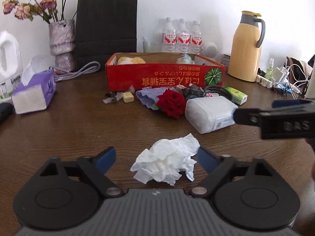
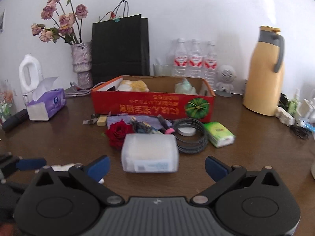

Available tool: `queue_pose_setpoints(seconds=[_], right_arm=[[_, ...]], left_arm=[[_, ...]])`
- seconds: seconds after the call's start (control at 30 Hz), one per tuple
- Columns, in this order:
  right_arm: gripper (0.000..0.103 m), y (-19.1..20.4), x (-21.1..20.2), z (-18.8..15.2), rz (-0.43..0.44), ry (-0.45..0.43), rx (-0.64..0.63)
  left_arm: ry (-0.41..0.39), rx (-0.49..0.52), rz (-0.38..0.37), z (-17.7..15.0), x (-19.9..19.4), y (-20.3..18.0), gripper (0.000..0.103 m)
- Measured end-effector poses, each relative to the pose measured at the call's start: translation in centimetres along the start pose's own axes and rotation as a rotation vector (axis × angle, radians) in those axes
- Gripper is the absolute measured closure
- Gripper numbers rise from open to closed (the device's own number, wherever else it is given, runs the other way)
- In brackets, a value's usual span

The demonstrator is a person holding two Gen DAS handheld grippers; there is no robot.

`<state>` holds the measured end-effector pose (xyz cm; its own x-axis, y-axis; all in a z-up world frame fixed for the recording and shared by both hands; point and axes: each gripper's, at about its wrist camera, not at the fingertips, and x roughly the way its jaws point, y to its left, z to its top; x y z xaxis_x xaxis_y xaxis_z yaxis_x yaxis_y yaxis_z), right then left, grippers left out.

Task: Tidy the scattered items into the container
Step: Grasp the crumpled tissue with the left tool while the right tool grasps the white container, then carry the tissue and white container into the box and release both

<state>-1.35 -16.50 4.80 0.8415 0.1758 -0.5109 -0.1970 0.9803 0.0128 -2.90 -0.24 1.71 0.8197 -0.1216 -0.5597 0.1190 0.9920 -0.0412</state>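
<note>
A red cardboard box (image 1: 165, 74) (image 2: 152, 106) stands open at the table's middle back, with a yellow plush and a pale green item inside. Scattered in front of it lie a red rose (image 1: 173, 102) (image 2: 118, 131), a translucent plastic box (image 1: 210, 114) (image 2: 150, 153), a coiled black cable (image 2: 192, 135), a green tissue pack (image 1: 237, 95) (image 2: 219, 134), a purple cloth (image 1: 149, 96) and a small yellow block (image 1: 128, 96). My left gripper (image 1: 156, 158) is open around a crumpled white tissue (image 1: 167, 160) on the table. My right gripper (image 2: 156, 167) is open and empty just in front of the plastic box.
A purple tissue box (image 1: 33, 92), a white jug (image 1: 8, 59), a vase of dried roses (image 1: 63, 39), a black paper bag (image 1: 107, 27), three water bottles (image 1: 182, 36), a yellow thermos (image 1: 248, 45) and tangled chargers (image 1: 285, 78) line the table's back and sides.
</note>
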Motion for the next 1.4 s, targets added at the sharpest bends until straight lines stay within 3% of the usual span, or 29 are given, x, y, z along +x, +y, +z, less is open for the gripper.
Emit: queue_pose_setpoints(seconds=[0.03,0.07,0.17,0.27,0.37,0.43,0.63,0.87,1.1,1.27,1.4], right_arm=[[0.000,0.2,0.9,0.4,0.001,0.011,0.008],[0.000,0.3,1.8,0.8,0.001,0.021,0.020],[0.000,1.1,4.0,1.5,0.003,0.050,0.011],[0.001,1.8,5.6,1.5,-0.032,0.087,-0.005],[0.007,1.9,6.1,1.1,-0.029,0.108,-0.014],[0.021,1.7,6.3,0.9,-0.049,0.124,-0.018],[0.022,0.7,3.4,0.1,-0.009,0.072,0.037],[0.022,0.2,-3.7,-2.1,-0.019,-0.016,0.009],[0.022,-0.6,-8.1,-3.1,-0.042,-0.090,0.025],[0.022,-1.7,-8.4,-1.1,-0.028,-0.149,0.064],[0.022,-3.3,-6.8,3.1,-0.010,-0.209,0.087]], left_arm=[[0.011,-0.008,-0.011,0.0,0.1,0.3,0.051],[0.024,-0.014,-0.019,0.0,0.3,0.6,0.068],[0.018,0.003,-0.037,-0.1,0.2,0.7,0.078],[-0.003,0.014,-0.046,-0.2,-0.4,0.8,0.082],[-0.035,-0.011,-0.028,0.0,-1.2,1.4,0.082],[-0.052,-0.031,-0.023,0.2,-1.7,1.9,0.082],[-0.081,-0.046,0.001,0.3,-2.9,2.1,0.082],[-0.252,0.030,-0.045,-0.7,-6.7,0.3,0.082],[-0.294,0.042,-0.066,-0.8,-8.3,-0.7,0.082],[-0.322,0.020,-0.103,1.6,-8.0,-0.1,0.082],[-0.354,0.019,-0.094,6.4,-5.6,0.8,0.082]])
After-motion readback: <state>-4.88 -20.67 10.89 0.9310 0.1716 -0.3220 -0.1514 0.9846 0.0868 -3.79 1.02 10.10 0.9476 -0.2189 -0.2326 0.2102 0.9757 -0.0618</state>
